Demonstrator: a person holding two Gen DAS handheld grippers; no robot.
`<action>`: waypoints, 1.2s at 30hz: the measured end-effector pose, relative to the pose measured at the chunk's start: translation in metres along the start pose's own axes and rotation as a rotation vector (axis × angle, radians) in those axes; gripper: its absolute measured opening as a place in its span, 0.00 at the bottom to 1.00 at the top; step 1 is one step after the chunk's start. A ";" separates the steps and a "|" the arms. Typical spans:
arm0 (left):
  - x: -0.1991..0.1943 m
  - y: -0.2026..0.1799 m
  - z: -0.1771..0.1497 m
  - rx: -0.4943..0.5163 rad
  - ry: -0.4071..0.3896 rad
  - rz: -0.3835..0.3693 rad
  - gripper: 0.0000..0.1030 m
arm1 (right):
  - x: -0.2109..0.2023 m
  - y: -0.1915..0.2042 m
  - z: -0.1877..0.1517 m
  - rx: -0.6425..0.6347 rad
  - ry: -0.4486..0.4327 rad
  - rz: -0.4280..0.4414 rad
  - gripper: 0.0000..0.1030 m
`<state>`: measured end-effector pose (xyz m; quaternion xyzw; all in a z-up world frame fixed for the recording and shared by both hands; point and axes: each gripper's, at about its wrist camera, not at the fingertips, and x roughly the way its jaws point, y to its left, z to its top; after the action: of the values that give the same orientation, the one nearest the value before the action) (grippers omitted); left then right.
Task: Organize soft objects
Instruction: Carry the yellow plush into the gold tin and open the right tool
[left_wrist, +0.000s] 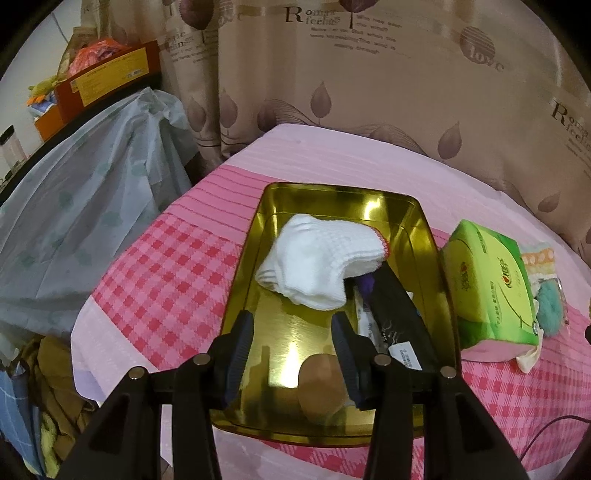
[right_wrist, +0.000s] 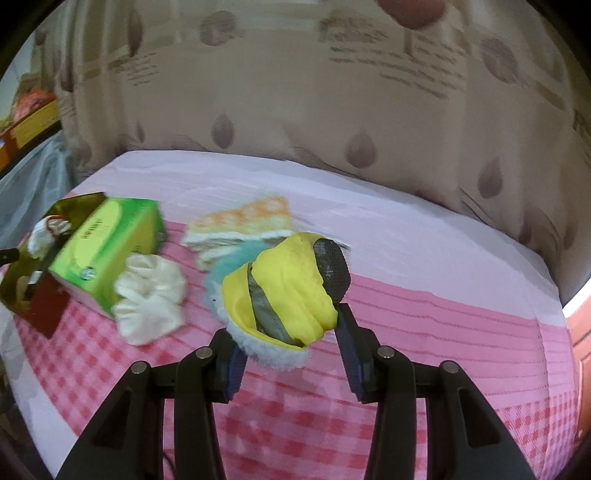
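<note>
Behind the bed you have a beige curtain (left_wrist: 369, 92) printed with brown teardrop leaves and lettering, hanging down to the far edge of the mattress. The bed wears a pink bedsheet (left_wrist: 166, 266), plain at the back and red-checked nearer you. To your left a pale blue-grey plastic cover (left_wrist: 92, 192) drapes over furniture, with a red and yellow box (left_wrist: 107, 81) on top, and a heap of brownish clothes (left_wrist: 55, 387) lies below it. The light is dim and warm

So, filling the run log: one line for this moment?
left claw: open over gold tin tray | right claw: holding yellow fleece-lined slipper
</note>
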<state>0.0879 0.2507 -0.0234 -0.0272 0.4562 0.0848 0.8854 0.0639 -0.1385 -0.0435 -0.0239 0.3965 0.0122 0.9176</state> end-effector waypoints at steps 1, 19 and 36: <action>0.000 0.000 0.000 -0.004 -0.003 0.005 0.43 | -0.002 0.008 0.003 -0.007 -0.006 0.016 0.40; -0.004 0.027 0.006 -0.124 -0.028 0.055 0.43 | -0.016 0.163 0.041 -0.203 -0.062 0.290 0.40; -0.003 0.052 0.007 -0.218 -0.033 0.115 0.43 | 0.016 0.293 0.042 -0.351 0.003 0.491 0.40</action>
<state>0.0826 0.3022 -0.0153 -0.0959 0.4303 0.1849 0.8783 0.0939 0.1564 -0.0365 -0.0854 0.3834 0.3020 0.8686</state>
